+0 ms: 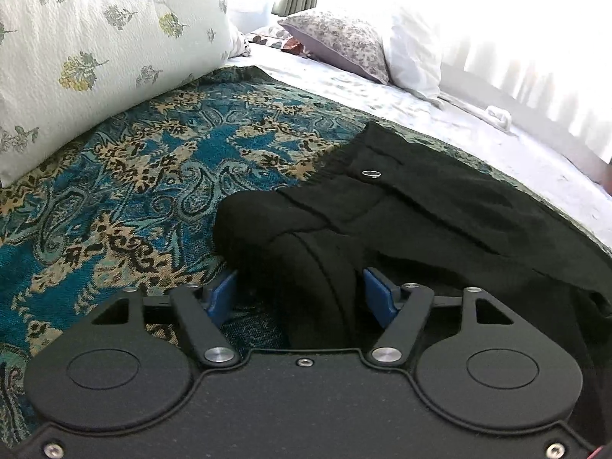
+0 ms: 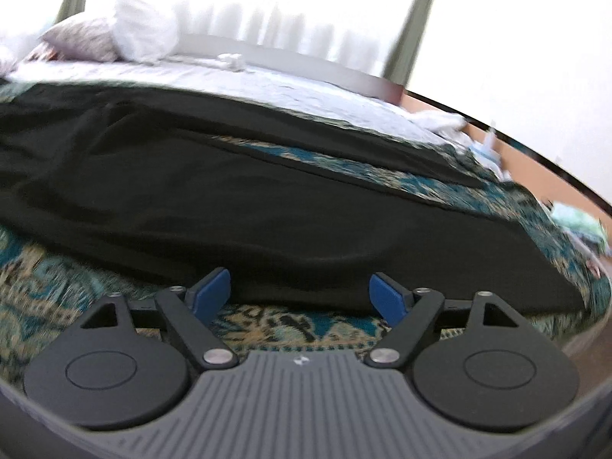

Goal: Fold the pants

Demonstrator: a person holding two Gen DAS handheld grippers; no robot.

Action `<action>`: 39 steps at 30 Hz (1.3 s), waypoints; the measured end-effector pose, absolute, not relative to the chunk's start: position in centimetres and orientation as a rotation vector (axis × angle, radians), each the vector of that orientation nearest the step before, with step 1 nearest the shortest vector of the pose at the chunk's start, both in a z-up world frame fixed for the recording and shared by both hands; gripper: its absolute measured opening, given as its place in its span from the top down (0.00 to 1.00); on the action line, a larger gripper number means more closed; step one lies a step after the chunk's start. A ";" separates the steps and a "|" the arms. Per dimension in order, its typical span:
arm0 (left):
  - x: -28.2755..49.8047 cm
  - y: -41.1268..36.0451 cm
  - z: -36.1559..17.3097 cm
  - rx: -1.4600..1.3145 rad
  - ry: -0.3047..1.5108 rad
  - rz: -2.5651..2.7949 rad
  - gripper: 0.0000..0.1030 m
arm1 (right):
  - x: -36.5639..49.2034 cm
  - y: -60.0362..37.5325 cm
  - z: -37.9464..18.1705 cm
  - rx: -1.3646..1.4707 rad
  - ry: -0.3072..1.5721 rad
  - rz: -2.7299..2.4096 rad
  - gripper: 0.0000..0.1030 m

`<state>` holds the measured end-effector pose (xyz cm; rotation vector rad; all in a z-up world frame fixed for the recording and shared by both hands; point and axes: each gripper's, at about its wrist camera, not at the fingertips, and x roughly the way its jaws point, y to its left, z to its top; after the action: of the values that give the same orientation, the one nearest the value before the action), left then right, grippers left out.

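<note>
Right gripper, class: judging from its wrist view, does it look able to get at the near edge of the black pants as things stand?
Probably yes. The right gripper is open, and the edge of the black pants lies just ahead of its blue fingertips on the patterned bedspread, with nothing between. The picture is blurred, so contact is unclear.

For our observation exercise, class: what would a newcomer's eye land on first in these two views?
The black pants sprawled across the teal-and-gold patterned bedspread, a bunched fold lying between the open blue fingers of the left hand-held gripper. Next, the big floral pillow at upper left, and the right hand-held gripper open at the pants' near edge.
</note>
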<state>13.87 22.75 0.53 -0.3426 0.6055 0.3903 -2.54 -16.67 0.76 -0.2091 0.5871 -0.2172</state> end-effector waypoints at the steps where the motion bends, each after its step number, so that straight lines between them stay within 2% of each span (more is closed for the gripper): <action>1: 13.9 22.7 0.5 -0.341 0.608 0.391 0.34 | -2.7 -16.7 1.0 -0.187 0.601 -0.174 0.15; 6: 14.1 22.7 0.5 -0.329 0.611 0.404 0.37 | -3.5 -16.0 1.2 -0.185 0.656 -0.046 0.15; 10: 14.1 22.9 0.9 -0.332 0.604 0.396 0.64 | -2.2 -15.3 0.7 -0.250 0.627 -0.068 0.15; 12: 14.1 23.1 1.3 -0.353 0.598 0.372 0.73 | -1.2 -14.7 0.3 -0.266 0.612 -0.068 0.16; 17: 14.3 22.8 2.4 -0.332 0.583 0.366 0.78 | 0.5 -12.8 0.0 -0.339 0.572 -0.018 0.38; 18: 14.3 22.7 2.6 -0.326 0.583 0.365 0.78 | 0.6 -12.5 0.1 -0.348 0.570 -0.005 0.48; 19: 14.3 22.7 2.8 -0.321 0.583 0.364 0.79 | 0.7 -12.3 0.2 -0.351 0.569 0.006 0.67; 20: 14.2 22.6 3.0 -0.315 0.584 0.363 0.79 | 0.6 -12.1 0.3 -0.350 0.570 0.010 0.80; 21: 14.2 22.7 3.2 -0.310 0.585 0.362 0.80 | 0.4 -11.9 0.4 -0.357 0.566 0.001 0.87; 22: 14.0 22.6 3.4 -0.301 0.583 0.362 0.80 | 0.2 -11.9 0.5 -0.366 0.560 -0.001 0.91; 33: 9.8 21.8 6.1 -0.205 0.540 0.342 0.80 | -3.8 -13.7 2.4 -0.286 0.556 0.017 0.95; 39: 8.5 22.4 3.9 -0.180 0.610 0.344 0.79 | -4.4 -14.0 1.1 -0.273 0.612 0.037 0.95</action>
<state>8.47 22.38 3.93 -0.1800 0.6102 0.3436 -4.40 -14.04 1.11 -0.2732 0.6117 0.0370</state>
